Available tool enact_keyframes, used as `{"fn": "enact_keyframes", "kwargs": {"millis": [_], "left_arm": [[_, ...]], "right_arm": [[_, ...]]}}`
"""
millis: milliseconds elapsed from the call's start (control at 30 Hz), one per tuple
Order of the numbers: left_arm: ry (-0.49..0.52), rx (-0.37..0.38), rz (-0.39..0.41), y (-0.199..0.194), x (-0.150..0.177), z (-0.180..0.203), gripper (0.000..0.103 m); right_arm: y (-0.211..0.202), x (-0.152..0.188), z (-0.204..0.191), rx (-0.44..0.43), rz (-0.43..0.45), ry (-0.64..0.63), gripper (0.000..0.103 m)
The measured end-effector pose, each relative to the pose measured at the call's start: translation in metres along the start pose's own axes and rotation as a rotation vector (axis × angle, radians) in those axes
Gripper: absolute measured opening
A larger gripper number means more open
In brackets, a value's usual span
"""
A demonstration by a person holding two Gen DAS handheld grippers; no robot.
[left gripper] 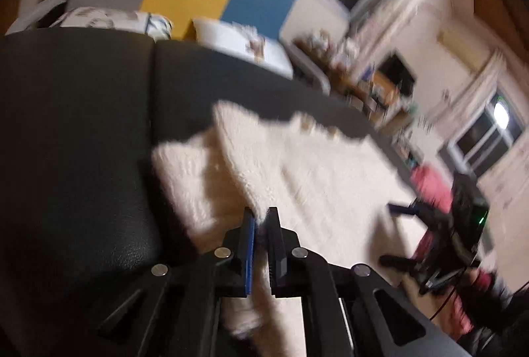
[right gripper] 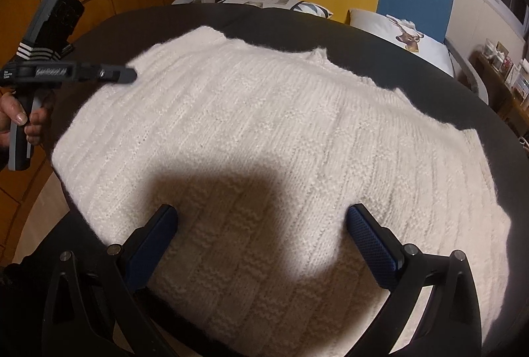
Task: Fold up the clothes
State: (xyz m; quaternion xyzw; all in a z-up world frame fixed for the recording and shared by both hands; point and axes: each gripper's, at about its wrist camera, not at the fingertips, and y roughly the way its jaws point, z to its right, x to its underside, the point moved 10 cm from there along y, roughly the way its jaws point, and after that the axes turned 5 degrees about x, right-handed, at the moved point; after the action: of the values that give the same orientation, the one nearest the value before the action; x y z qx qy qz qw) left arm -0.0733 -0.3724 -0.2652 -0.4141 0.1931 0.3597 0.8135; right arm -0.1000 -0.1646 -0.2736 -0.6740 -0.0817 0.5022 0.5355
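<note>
Your left tool [left gripper: 261, 218] is all black plastic with flat silver screw heads on the linkage arms and a blue pad [left gripper: 251, 254] on one finger. From the right camera its handle looks grey-edged with white stripes and some blurry white lettering. Your right tool [right gripper: 261, 224] is built the same, black frame, silver screws, textured blue pads [right gripper: 370, 241]. You're wearing a reddish-pink sleeve [left gripper: 429, 188] on the right.

One line of pale lettering is printed along the side of the left gripper [right gripper: 130, 75], above the person's hand [right gripper: 20, 122]; it is too blurred to be read.
</note>
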Motion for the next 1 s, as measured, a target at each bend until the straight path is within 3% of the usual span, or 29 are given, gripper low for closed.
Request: {"fn": "enact_keyframes", "kwargs": {"millis": [100, 167, 267, 300, 367, 433, 533, 700, 800, 867, 900, 933, 1000], "left_arm": [[-0.021, -0.062, 0.014, -0.007, 0.012, -0.007, 0.005], [-0.058, -0.095, -0.024, 0.0, 0.028, -0.021, 0.007], [-0.12, -0.071, -0.003, -0.006, 0.03, -0.024, 0.013], [-0.116, -0.089, -0.004, -0.01, 0.027, -0.023, 0.022], [-0.056, -0.172, 0.012, -0.02, 0.018, -0.022, 0.023], [0.012, -0.193, 0.032, -0.03, 0.005, -0.015, 0.024], [0.044, -0.134, 0.038, -0.027, -0.016, 0.003, 0.027], [0.138, -0.146, -0.021, 0.022, -0.037, 0.03, 0.027], [0.07, -0.279, -0.107, 0.049, -0.02, 0.001, 0.027], [0.051, -0.258, -0.041, 0.043, -0.017, 0.0, 0.027], [0.038, -0.25, -0.02, 0.039, -0.015, 0.0, 0.027], [0.032, -0.247, -0.017, 0.038, -0.015, 0.003, 0.027], [0.063, -0.233, -0.03, 0.036, -0.021, 0.013, 0.027]], "right_arm": [[-0.016, -0.024, 0.002, 0.001, 0.063, -0.013, 0.103], [-0.016, -0.038, 0.006, 0.018, 0.083, -0.023, 0.103], [0.02, -0.03, 0.015, 0.057, -0.034, -0.015, 0.103], [0.033, -0.022, 0.016, 0.063, -0.081, -0.007, 0.103], [0.034, -0.024, 0.015, 0.048, -0.012, 0.016, 0.103], [0.033, -0.022, 0.015, 0.047, -0.001, 0.016, 0.103], [0.029, -0.024, 0.016, 0.04, -0.009, 0.013, 0.103], [0.016, -0.053, 0.023, 0.042, 0.054, 0.015, 0.103], [0.03, -0.059, 0.039, 0.099, 0.033, 0.046, 0.103], [0.045, -0.056, 0.053, 0.122, 0.0, 0.08, 0.103], [0.052, -0.051, 0.056, 0.091, -0.016, 0.111, 0.103], [0.054, -0.049, 0.059, 0.053, 0.013, 0.164, 0.103], [0.051, -0.048, 0.057, 0.061, 0.036, 0.153, 0.103]]}}
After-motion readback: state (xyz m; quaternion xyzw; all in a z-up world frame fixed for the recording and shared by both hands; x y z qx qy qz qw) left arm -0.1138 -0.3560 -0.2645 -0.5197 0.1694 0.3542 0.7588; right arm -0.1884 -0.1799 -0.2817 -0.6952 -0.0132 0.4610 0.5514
